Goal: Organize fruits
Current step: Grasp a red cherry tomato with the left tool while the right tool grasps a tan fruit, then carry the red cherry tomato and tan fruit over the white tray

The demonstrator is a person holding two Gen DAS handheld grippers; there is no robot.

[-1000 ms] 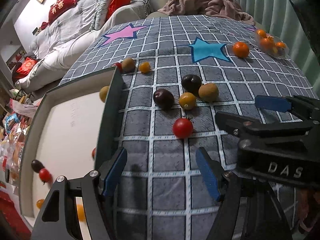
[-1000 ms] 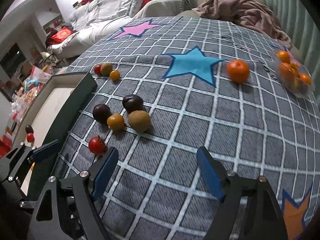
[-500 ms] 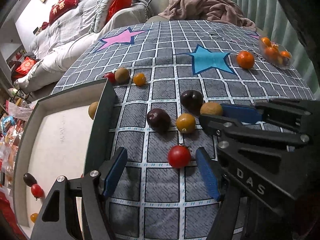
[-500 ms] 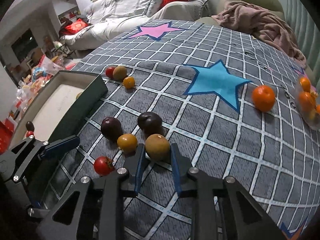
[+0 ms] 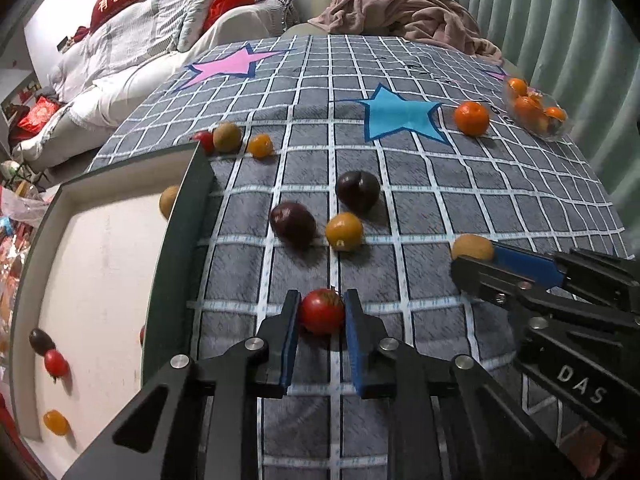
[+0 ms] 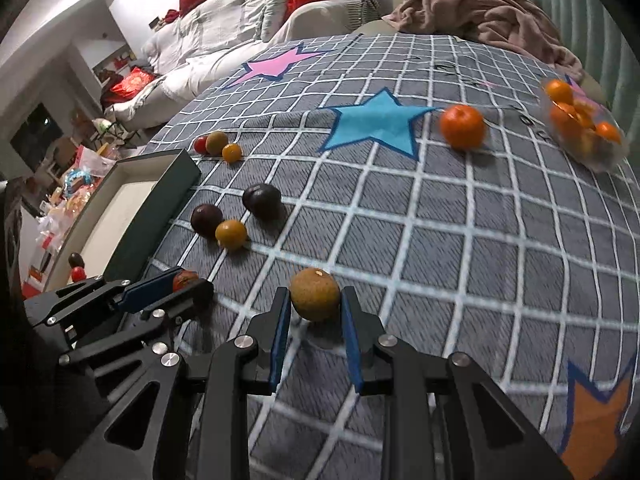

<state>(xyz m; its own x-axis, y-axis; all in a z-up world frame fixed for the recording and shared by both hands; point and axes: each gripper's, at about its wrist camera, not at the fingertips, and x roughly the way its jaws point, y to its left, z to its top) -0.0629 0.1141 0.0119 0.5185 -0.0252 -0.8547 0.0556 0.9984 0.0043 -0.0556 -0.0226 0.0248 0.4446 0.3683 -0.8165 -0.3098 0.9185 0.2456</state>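
Red tomato pinched in my left gripper, brown fruit in my right gripper, both over the cloth; the tray holds few, and most fruit waits outside.

left gripper jaws closed on red tomato, right gripper lifted brown fruit

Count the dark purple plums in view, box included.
3. Far plum and near plum lie on the checked cloth, next to a yellow fruit. Boxed plum sits in the box by a small red tomato. The box wall may hide more.
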